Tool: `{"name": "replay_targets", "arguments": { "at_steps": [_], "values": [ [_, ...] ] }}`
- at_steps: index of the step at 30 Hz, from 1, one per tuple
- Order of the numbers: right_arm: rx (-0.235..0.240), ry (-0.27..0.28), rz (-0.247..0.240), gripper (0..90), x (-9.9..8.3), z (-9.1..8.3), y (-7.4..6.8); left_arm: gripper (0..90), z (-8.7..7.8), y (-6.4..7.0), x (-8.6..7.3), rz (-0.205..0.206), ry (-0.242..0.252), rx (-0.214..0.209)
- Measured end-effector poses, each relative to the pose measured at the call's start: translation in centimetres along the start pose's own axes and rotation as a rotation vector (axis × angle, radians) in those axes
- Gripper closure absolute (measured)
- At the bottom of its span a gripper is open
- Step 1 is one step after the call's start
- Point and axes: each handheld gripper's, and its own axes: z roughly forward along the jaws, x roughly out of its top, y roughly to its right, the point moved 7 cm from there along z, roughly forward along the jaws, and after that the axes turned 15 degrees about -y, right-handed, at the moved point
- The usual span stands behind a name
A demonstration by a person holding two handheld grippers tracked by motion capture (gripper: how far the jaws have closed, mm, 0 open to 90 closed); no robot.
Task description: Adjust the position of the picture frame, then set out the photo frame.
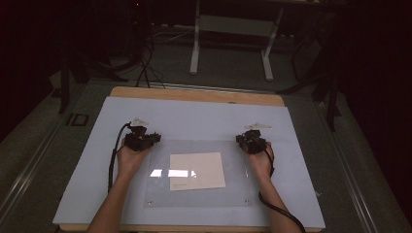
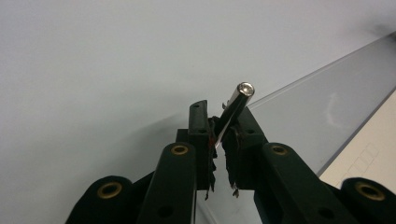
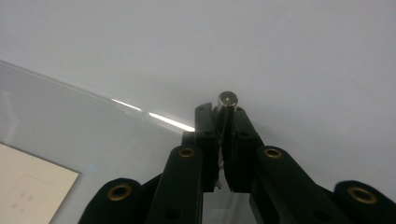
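— What are you holding?
— Each claw, left (image 1: 144,140) and right (image 1: 251,140), is clamping a metal pin (image 2: 236,103) at the sheet's (image 1: 236,194) far corners.
— Keep both pins upright while lowering into the holes.

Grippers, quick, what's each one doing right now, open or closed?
Left gripper: shut on a metal pin.
Right gripper: shut on a second metal pin.

dim room, dark edges | glare on clear sheet (image 1: 175,173) | soft focus
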Motion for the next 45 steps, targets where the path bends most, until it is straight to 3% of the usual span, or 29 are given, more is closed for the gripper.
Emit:
{"name": "replay_targets", "arguments": {
  "at_steps": [12, 18, 20, 29, 35, 39, 45],
  "values": [
    [-0.021, 0.004, 0.003, 85.5, -0.4, -0.2, -0.2, 80.6, 0.3, 0.0, 0.1, -0.002, 0.02, -0.011],
    [-0.009, 0.0, -0.006, 85.3, -0.4, -0.3, -0.2, 75.5, 0.2, -0.1, 0.0, -0.058, 0.027, -0.021],
    [0.001, 0.001, -0.003, 85.1, -0.5, -0.3, -0.1, 68.6, -0.2, -0.1, 0.0, -0.064, 0.052, -0.032],
    [0.006, 0.012, -0.005, 84.7, -0.6, -0.1, -0.1, 60.7, -2.1, -0.1, -0.5, -0.059, 0.121, -0.008],
    [0.018, 0.02, 0.001, 84.3, -0.6, -0.1, -0.1, 59.6, -2.3, 0.0, -0.9, -0.057, 0.146, -0.014],
    [0.031, 0.017, 0.001, 83.9, -0.7, 0.0, 0.0, 58.9, -2.9, -0.1, -1.2, -0.041, 0.183, 0.007],
    [0.044, 0.026, 0.009, 83.3, -0.8, 0.1, 0.0, 65.8, -3.5, -0.4, -1.4, -0.032, 0.229, 0.011]
  ]
}}
